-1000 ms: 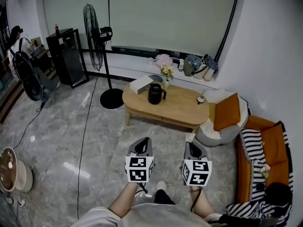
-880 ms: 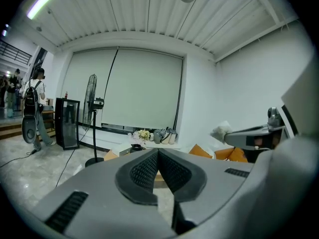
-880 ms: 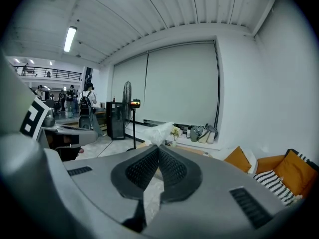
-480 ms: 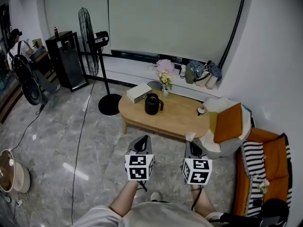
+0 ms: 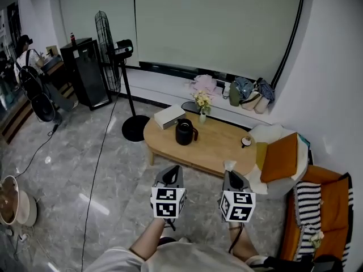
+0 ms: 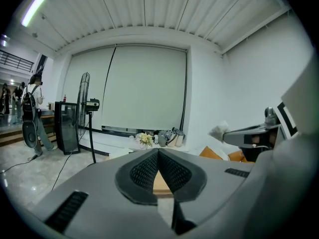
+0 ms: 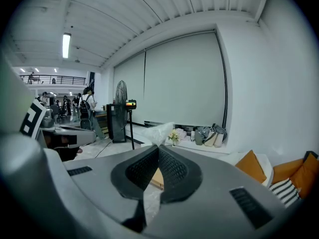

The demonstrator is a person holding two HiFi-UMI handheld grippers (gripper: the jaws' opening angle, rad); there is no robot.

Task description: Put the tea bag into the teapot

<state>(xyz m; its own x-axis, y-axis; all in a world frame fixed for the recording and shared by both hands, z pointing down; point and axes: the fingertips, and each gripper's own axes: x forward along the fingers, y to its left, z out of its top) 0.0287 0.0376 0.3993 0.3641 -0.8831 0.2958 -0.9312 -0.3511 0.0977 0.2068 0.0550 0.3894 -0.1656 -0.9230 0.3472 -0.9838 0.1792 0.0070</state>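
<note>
A black teapot stands on the left part of an oval wooden coffee table across the floor, well ahead of both grippers. My right gripper is shut on a white tea bag, which pokes out above the closed tips in the right gripper view. My left gripper hangs beside it at the same height, jaws closed with nothing between them. In the left gripper view the tea bag shows at the right gripper's tip.
On the table are a white box, a vase of flowers and a small cup. A standing fan with a floor cable is left of the table. A pouf with an orange cushion and a striped sofa lie to the right.
The view has shifted: the table and teapot now sit lower and further right in the head view. Both grippers keep their places, with the tea bag still held.
</note>
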